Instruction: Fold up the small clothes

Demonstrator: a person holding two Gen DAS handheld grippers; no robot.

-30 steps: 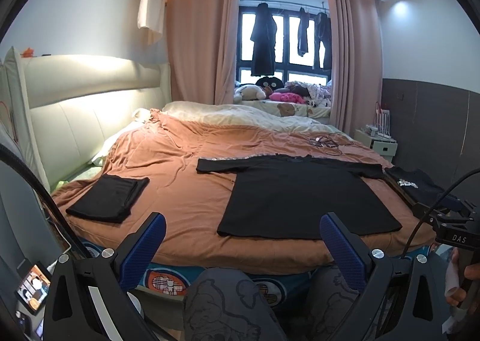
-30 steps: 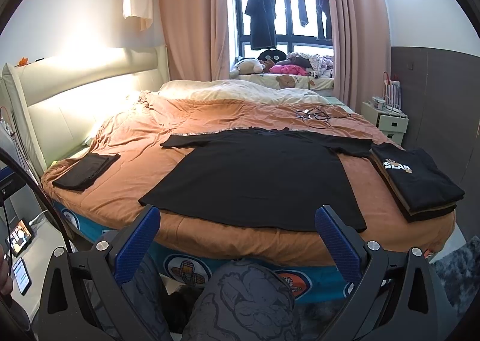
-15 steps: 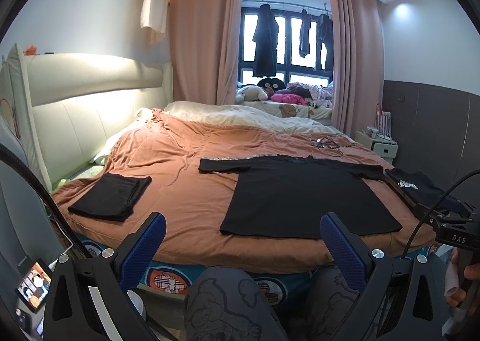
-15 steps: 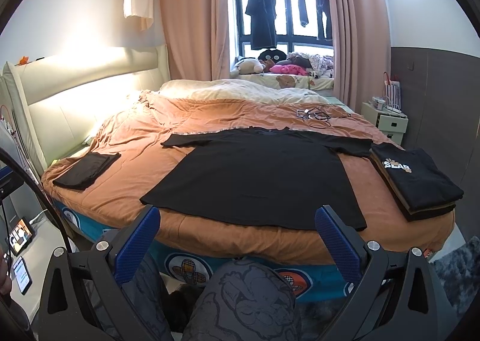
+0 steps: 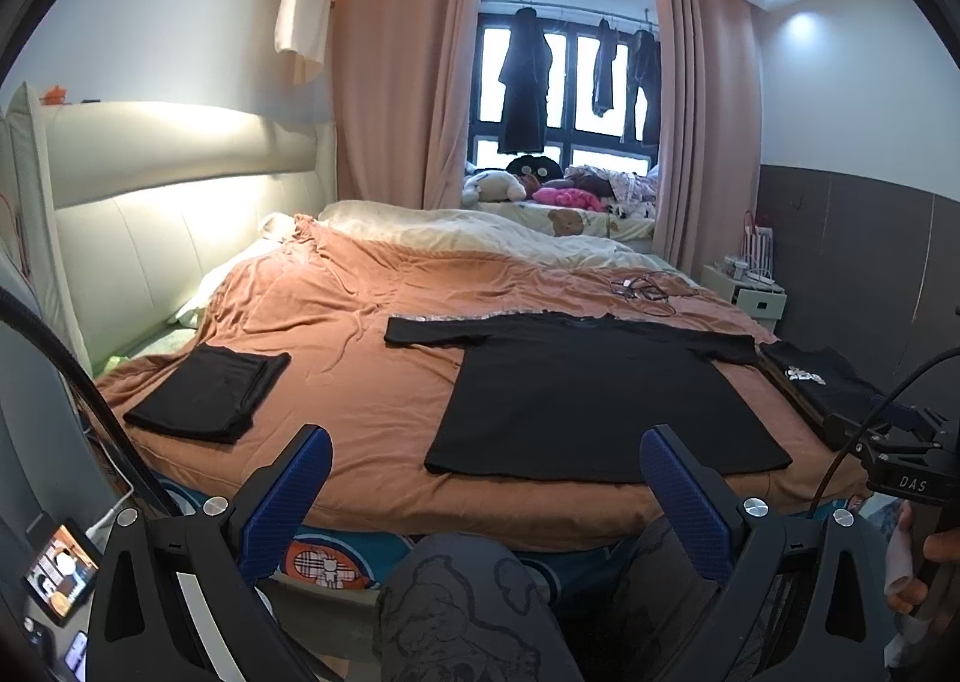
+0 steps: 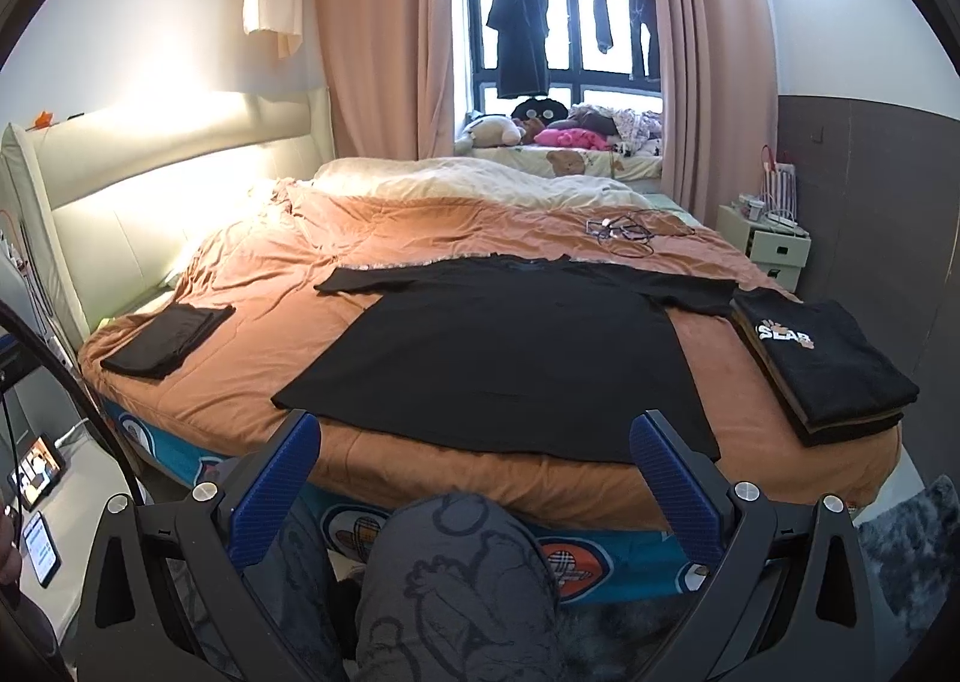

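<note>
Bed [image 6: 420, 268] with a black T-shirt [image 6: 510, 358] spread flat for folding; folded stack [image 6: 822, 364] beside its sleeve. Left gripper [image 5: 486, 478] and right gripper [image 6: 474, 466] hang short of the shirt, jaws spread, empty.

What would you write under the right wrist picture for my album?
Open right tongs wait before a black T-shirt spread flat on the bed.
</note>
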